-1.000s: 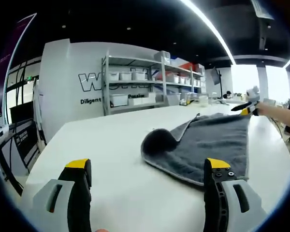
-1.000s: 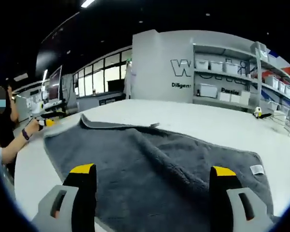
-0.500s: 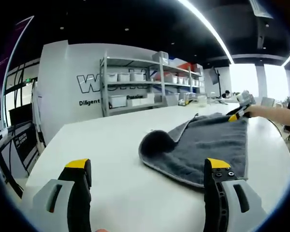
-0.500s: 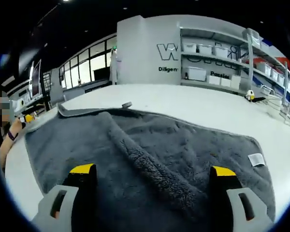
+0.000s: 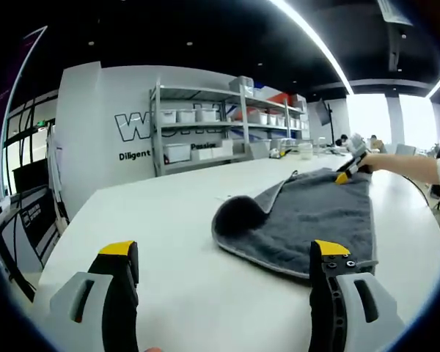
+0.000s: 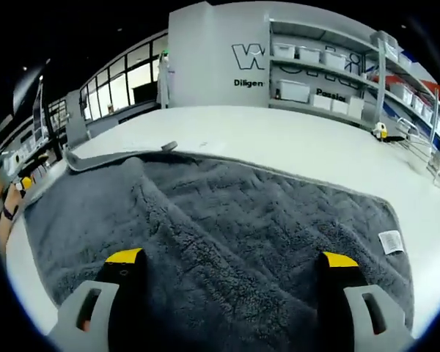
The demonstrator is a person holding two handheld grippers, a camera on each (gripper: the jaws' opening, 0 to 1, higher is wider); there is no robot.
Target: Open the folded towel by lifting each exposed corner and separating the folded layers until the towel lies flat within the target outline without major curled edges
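A dark grey towel (image 5: 308, 216) lies spread on the white table (image 5: 161, 220), its near-left corner curled up into a hump (image 5: 238, 211). My left gripper (image 5: 224, 249) stands open just short of the towel's near edge, nothing between its jaws. My right gripper (image 6: 232, 258) is open and low over the towel (image 6: 279, 213), which has a raised fold ridge (image 6: 169, 213) running across it and a flipped far corner (image 6: 110, 158). A white label (image 6: 389, 240) sits near its right edge. In the left gripper view the right gripper (image 5: 347, 170) is at the towel's far end, on a person's arm (image 5: 403, 166).
Metal shelving with white bins (image 5: 205, 128) stands along the wall behind the table, seen also as shelves (image 6: 330, 70). Bare tabletop (image 6: 293, 136) stretches beyond the towel. A person's arm (image 6: 1, 224) shows at the left edge of the right gripper view.
My right gripper has moved in lower over the towel, which now looms larger; in the left gripper view it has shifted left along the far edge. The left gripper has barely moved.
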